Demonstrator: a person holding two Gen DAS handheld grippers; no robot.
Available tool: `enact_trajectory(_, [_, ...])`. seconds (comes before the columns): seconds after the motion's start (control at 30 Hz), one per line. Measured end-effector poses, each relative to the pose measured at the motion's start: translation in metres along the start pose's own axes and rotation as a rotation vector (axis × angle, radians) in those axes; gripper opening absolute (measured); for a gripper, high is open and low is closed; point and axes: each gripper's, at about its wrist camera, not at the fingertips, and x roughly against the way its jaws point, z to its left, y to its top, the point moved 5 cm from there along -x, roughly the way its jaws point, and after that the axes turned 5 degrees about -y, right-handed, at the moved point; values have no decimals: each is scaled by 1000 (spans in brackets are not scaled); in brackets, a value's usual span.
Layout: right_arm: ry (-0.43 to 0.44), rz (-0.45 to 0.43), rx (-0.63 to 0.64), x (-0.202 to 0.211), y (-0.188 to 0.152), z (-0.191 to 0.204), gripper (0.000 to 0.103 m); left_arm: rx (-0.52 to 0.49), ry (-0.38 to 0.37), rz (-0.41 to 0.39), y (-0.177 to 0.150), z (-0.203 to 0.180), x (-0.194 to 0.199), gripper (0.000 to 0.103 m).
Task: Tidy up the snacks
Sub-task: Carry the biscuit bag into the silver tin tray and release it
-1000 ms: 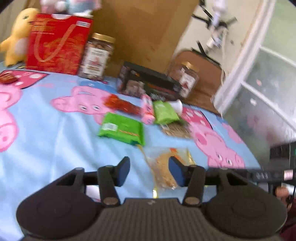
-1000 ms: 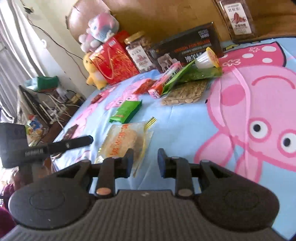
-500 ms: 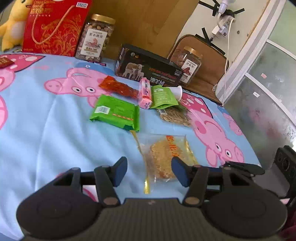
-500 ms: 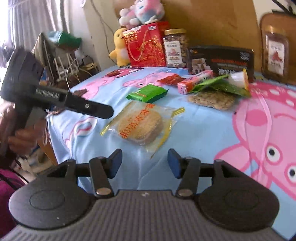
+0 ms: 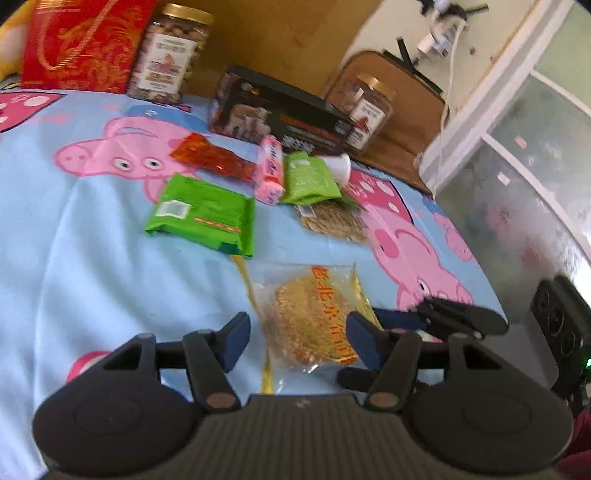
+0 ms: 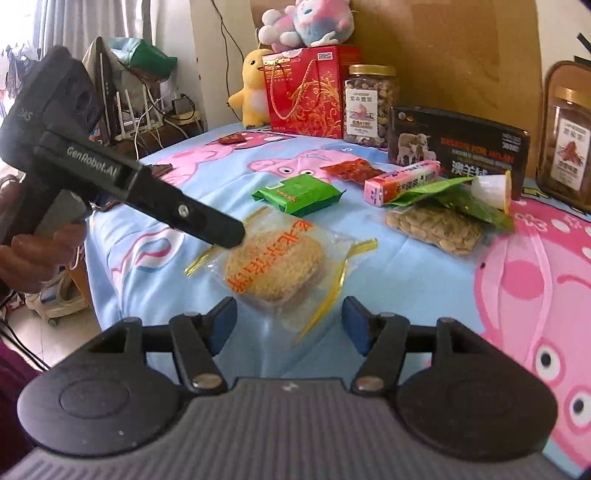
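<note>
A clear bag with a golden rice cake (image 5: 314,317) (image 6: 273,262) lies on the blue pig-print cloth. My left gripper (image 5: 295,341) is open and straddles the bag's near end just above it. My right gripper (image 6: 288,325) is open and close to the bag's other side; its fingers (image 5: 402,319) show at the right of the left wrist view. The left gripper's fingertips (image 6: 221,229) reach the bag's far edge in the right wrist view. Beyond lie a green packet (image 5: 203,216) (image 6: 299,194), a pink box (image 5: 271,168) (image 6: 400,181), a red packet (image 5: 212,160), a green pouch (image 5: 308,179) and a seed bag (image 6: 436,229).
At the back stand a red gift box (image 6: 306,92), a nut jar (image 6: 369,103), a black box (image 6: 458,147) and a second jar (image 6: 569,140). Plush toys (image 6: 306,26) sit on the gift box. The table edge (image 5: 491,295) drops off right of the rice cake.
Both grippers have closed in on the rice cake bag from opposite sides. The right gripper's jaws have opened wider over the last second.
</note>
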Motion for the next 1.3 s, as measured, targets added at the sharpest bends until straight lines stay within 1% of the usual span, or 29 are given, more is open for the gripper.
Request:
enact_trajectory(0.07, [6,-6,13,-5,2,2,66,0,-1,24,-2,1,-10,49])
enact_trajectory(0.1, [-4,-9,25,-7,2,4,63,-4,-2,9,-3,0,-10,45])
enact_trajectory(0.13, [-22,-13,39,-8,3,6,59,-8,-9,10,-1,-3,-9,45])
enact_trajectory(0.2, [-7,-12,21,-4,7,5,54,-31,-20,12,7,-14,-3,44])
enact_trajectory(0.27, [4,-21,-12,5,16,-1,53,-96,-35,-9,23,-29,5,44])
enact_trajectory(0.37, [10,-75,-62,18,37,-19,52,-176,-56,-48,54,-48,11,44])
enact_trajectory(0.47, [-17,-139,-74,24,63,-41,52,-231,-49,-94,90,-58,3,44])
enact_trajectory(0.57, [-76,-180,-44,14,92,-64,52,-265,-22,-145,131,-62,-17,44])
enact_trajectory(0.67, [-119,-189,-35,-7,126,-96,52,-267,5,-187,176,-56,-43,44])
enact_trajectory(0.77, [-152,-169,-32,-39,155,-130,52,-250,29,-194,216,-44,-77,45])
enact_trajectory(0.9, [-203,-114,-31,-83,176,-162,52,-177,42,-186,255,-17,-120,45])
enact_trajectory(0.97, [-225,-92,-35,-100,180,-171,52,-149,52,-177,265,-7,-137,45])
enact_trajectory(1.07, [-251,-74,-38,-113,180,-181,54,-137,63,-164,267,2,-152,45])
enact_trajectory(1.13, [-265,-63,-44,-115,179,-190,55,-128,64,-168,267,5,-158,45])
enact_trajectory(1.2, [-280,-57,-47,-117,178,-192,56,-121,74,-165,265,6,-161,49])
enact_trajectory(1.3, [-297,-67,-62,-111,177,-193,56,-122,83,-170,263,5,-157,49])
